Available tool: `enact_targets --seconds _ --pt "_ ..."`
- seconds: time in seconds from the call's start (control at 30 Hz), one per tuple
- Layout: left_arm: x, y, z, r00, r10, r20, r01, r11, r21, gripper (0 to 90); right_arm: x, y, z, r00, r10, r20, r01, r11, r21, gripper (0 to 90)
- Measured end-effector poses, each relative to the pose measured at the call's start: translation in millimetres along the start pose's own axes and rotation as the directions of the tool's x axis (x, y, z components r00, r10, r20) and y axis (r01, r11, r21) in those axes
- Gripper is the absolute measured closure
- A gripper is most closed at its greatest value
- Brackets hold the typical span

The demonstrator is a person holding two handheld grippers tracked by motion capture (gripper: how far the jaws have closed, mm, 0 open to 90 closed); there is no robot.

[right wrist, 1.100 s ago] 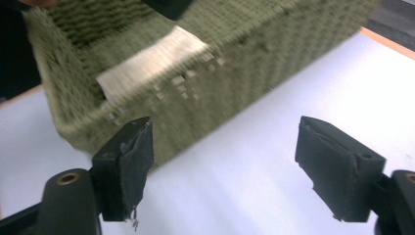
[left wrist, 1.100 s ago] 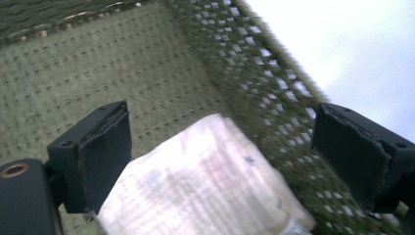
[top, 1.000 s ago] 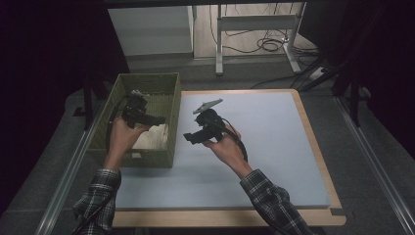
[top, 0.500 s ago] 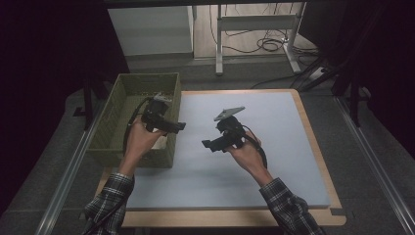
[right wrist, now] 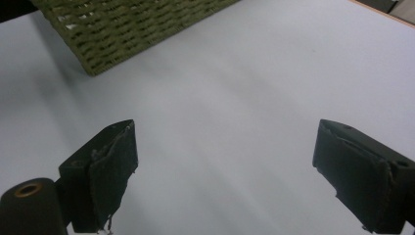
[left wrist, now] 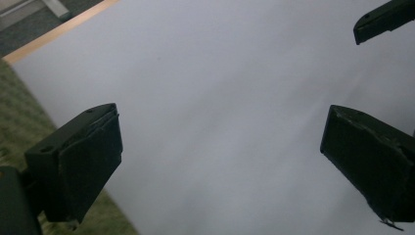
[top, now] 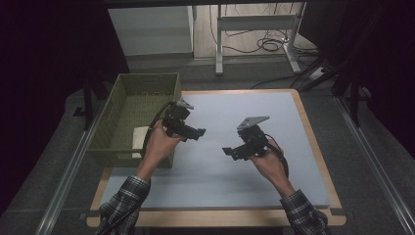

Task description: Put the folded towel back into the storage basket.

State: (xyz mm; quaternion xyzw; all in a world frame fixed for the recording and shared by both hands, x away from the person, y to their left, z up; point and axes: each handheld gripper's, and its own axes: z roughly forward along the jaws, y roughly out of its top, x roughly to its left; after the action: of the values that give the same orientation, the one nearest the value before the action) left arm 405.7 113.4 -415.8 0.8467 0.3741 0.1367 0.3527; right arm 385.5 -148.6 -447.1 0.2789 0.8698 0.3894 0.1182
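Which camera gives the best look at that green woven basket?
The high view: the green woven basket shows whole there, with something pale inside. The right gripper view catches one corner; the left gripper view catches a blurred strip of weave.

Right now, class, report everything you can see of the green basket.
The green basket is a rectangular, open-topped bin of what looks like woven fibre, standing upright at the table's left edge beside the pale mat. A whitish object lies inside near its front wall. The right gripper view shows one woven corner resting on the mat.
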Motion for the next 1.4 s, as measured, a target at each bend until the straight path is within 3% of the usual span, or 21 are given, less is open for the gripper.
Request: enact_targets --seconds 0.3,0.57,0.87,1.1,1.4 --pt "-28.7 5.1 21.0 0.9982 0.033 0.05 -0.032 0.9992 -0.023 1.8 -16.2 -26.2 -26.0 0.9992 0.01 0.039 -0.011 1.0 0.002 8.3" --pt "-52.5 -7.4 31.2 0.9955 0.064 0.071 -0.061 0.9972 -0.044 1.8 -23.7 -52.3 -38.1 0.9981 0.016 0.06 -0.016 1.0 0.007 7.0" --pt "-72.8 -40.0 43.2 0.9924 0.07 0.101 -0.065 0.9964 -0.055 1.8 -25.8 -81.7 -41.3 0.9972 0.026 0.071 -0.026 1.0 0.01 5.6" --pt "-80.3 -68.3 51.5 0.9938 0.073 0.083 -0.069 0.9962 -0.053 1.7 -26.2 -104.3 -38.7 0.9968 0.037 0.071 -0.037 0.999 0.003 5.2" --pt "-78.3 -102.1 53.8 0.9973 0.057 0.047 -0.055 0.9977 -0.038 1.6 -21.4 -124.9 -32.2 0.9965 0.03 0.078 -0.033 0.999 0.033 5.2"
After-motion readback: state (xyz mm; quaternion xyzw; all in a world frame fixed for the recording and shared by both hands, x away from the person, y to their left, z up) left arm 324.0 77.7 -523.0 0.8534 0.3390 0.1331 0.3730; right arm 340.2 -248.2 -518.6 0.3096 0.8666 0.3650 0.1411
